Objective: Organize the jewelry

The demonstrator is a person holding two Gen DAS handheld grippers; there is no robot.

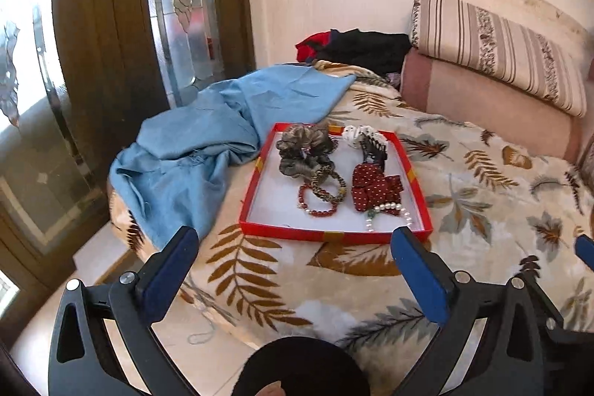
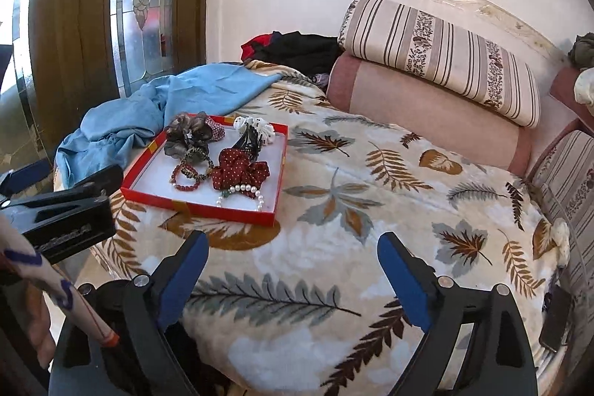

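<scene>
**Both claws spread wide, tray of jewelry on the bed ahead**

Nearest the lens, the left claw (image 1: 295, 249) stands spread wide, blue pads apart, nothing between them. Same story for the right claw (image 2: 293, 253): jaws splayed, empty, hovering over the leaf-print blanket (image 2: 371, 221) that covers the bed. In the right wrist view the left tool shows at the left edge, with part of a hand beside it low in the corner.

Just beyond the claws sits the red tray (image 1: 334, 235), flat on the blanket near the bed's left edge. Inside it, at the front, a string of white pearls (image 1: 389, 210) lies by the front right corner, touching a dark red polka-dot scrunchie (image 1: 375, 188). Left of those, a red bead bracelet (image 1: 317, 201) overlaps a brown patterned bracelet (image 1: 328, 182). Further back, a grey-brown scrunchie (image 1: 304, 149) fills the far left part, and a black hair clip (image 1: 373, 151) lies beside a white one (image 1: 356, 134) at the far rim.

Left of the tray, a blue cloth (image 1: 208, 151) lies rumpled and spills over the bed's edge. Further on, dark and red clothes (image 1: 356, 49) are heaped by the wall, next to a pink bolster (image 1: 493, 106) with a striped cushion (image 1: 493, 51) stacked on it.
</scene>
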